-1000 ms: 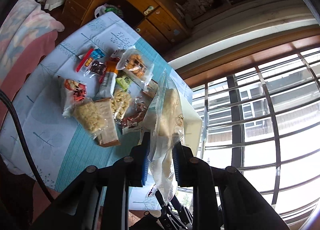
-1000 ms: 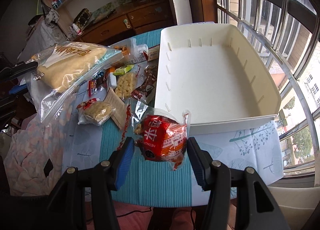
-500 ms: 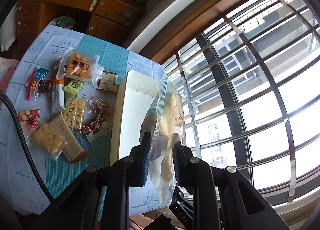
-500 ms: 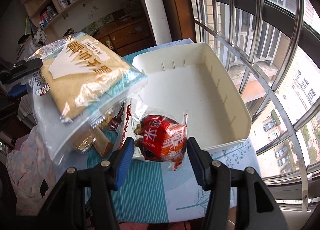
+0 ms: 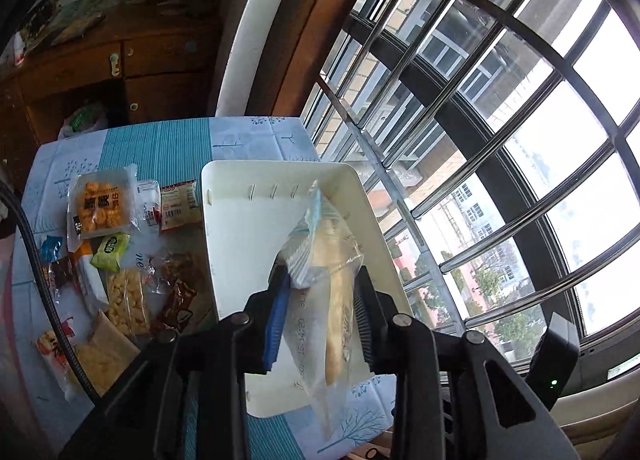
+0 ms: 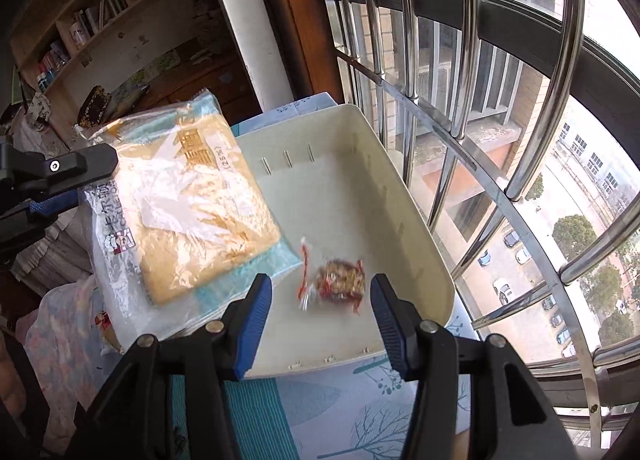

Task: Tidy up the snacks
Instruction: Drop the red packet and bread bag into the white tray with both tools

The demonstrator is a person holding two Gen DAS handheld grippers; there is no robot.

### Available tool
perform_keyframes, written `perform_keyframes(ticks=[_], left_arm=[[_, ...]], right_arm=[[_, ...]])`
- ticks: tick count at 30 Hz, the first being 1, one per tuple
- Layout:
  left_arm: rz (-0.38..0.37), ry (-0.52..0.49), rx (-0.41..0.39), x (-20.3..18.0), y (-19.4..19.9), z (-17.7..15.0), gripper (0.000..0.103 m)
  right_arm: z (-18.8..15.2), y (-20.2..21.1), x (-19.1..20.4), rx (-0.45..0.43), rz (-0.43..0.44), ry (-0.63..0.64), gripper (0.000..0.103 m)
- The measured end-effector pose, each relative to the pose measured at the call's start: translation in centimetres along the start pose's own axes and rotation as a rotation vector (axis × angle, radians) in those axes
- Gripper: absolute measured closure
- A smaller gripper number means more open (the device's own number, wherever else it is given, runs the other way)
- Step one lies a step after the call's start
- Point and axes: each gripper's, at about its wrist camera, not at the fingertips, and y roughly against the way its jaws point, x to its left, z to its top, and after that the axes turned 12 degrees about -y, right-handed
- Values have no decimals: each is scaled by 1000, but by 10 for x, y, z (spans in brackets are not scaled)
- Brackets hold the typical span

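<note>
snacks over the white tray: left claw, jaws just widened, has the big biscuit bag loose between them. right claw stands open and empty, a small red packet blurred at twelve o'clock of it.

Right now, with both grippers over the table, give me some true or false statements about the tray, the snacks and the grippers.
1. The white tray sits on the window side of the table. True.
2. The left gripper has nothing between its jaws. False: the large clear bag of flat crackers is between them, hanging over the tray. The jaws have just been opening.
3. The right gripper is clamped on the small red packet. False: its jaws stand open and clear of the packet, which shows blurred inside the tray's outline.
4. Several loose snack packets lie on the tablecloth beside the tray. True.
</note>
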Motion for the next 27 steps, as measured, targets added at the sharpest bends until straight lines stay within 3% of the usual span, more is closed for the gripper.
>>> perform_keyframes(ticks=[2, 4, 14, 17, 27], left_arm=[[-4, -8, -10, -3, -1, -1, 64], [-8, -18, -25, -8, -1, -1, 52], [96, -7, -4, -1, 7, -11, 43], [130, -6, 6, 5, 12, -17, 30], [180, -8, 23, 42, 43, -53, 29]], right_arm=[[3, 0, -1, -4, -2, 2, 51], [8, 0, -2, -13, -3, 6, 51], [14, 7, -2, -34, 9, 29, 51], [13, 11, 1, -43, 18, 39, 51], [3, 15, 21, -39, 90, 55, 51]])
